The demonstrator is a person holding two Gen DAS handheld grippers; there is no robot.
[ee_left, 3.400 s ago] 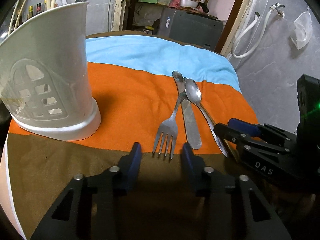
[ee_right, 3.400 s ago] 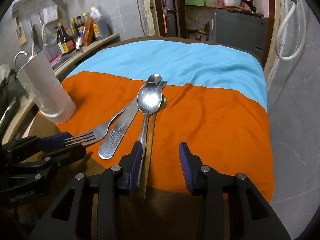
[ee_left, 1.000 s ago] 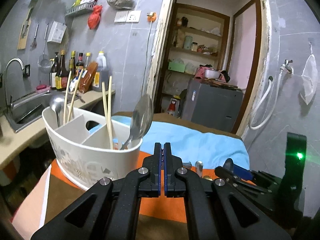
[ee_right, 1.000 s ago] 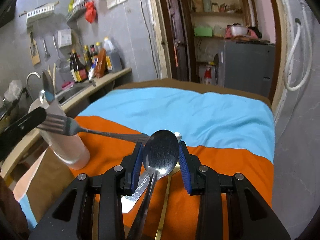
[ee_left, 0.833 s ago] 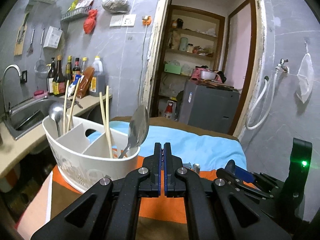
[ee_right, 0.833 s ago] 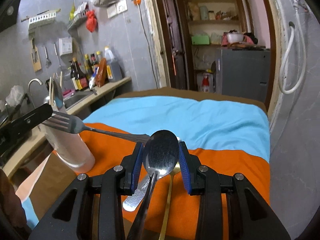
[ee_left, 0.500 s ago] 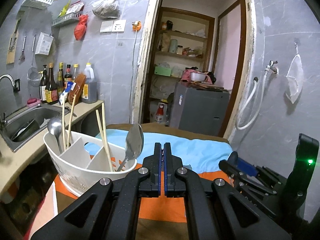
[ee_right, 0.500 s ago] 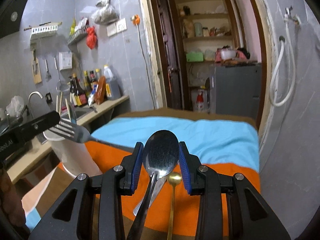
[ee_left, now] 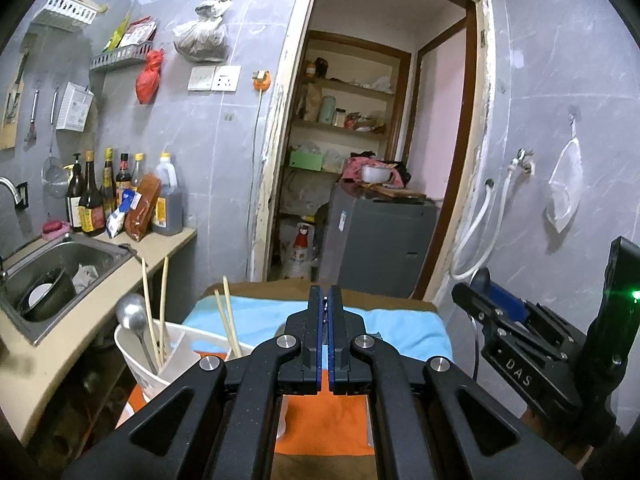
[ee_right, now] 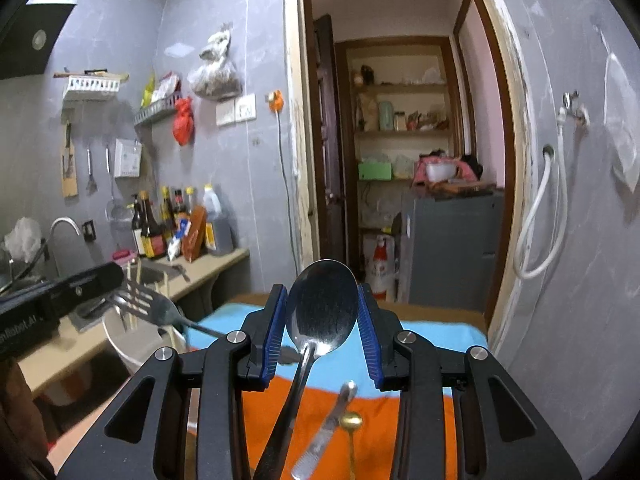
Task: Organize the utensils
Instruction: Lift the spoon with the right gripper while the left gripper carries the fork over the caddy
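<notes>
Left gripper (ee_left: pixel 324 300): matte black plastic frame, triangular cutouts, silver round screws, blue ribbed pads on fingers (ee_left: pixel 315 320). Right gripper (ee_right: pixel 322 312): same black frame, four silver screws across top, blue ribbed pads. From left wrist view, right unit side shows white "DAS" lettering, small screws, green LED on black upright housing. Left unit side carries white printed lettering, partly cut off.

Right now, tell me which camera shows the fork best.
The right wrist view. There the fork shows from the side, its tines pinched in the left gripper and its handle sticking out past the holder. In the left wrist view the shut fingers face the camera and no fork can be seen.
</notes>
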